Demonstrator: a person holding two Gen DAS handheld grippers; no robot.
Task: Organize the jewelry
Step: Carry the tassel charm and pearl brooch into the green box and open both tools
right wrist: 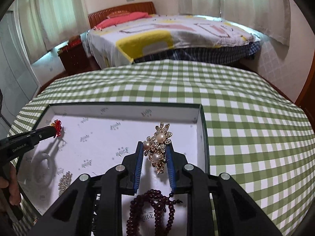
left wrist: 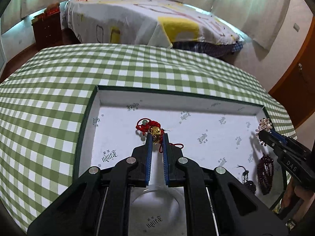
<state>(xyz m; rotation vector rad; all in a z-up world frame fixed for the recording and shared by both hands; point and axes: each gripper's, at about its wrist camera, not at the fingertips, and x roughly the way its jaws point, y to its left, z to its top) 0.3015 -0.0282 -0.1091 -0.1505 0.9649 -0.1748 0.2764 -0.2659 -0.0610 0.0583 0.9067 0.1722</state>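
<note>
My left gripper (left wrist: 157, 137) is shut on a gold charm (left wrist: 155, 133) tied to a red knotted cord with a green bead (left wrist: 144, 122), held above the white-lined box (left wrist: 177, 98). My right gripper (right wrist: 154, 147) is shut on a gold rhinestone brooch with pearls (right wrist: 158, 147) over the box's right side. In the left wrist view the right gripper (left wrist: 264, 134) holds that brooch (left wrist: 263, 126) at the box's right wall. In the right wrist view the left gripper (right wrist: 54, 130) carries the red cord (right wrist: 57, 126) near the far left corner.
A dark red bead bracelet (right wrist: 155, 208) lies in the box below the right gripper, also seen as a bead bracelet (left wrist: 265, 169) at the right. A rhinestone piece (right wrist: 65, 181) and a clear ring-shaped item (right wrist: 42, 169) rest on the lining. A green checked cloth (left wrist: 59, 98) covers the table; a bed (left wrist: 137, 19) stands behind.
</note>
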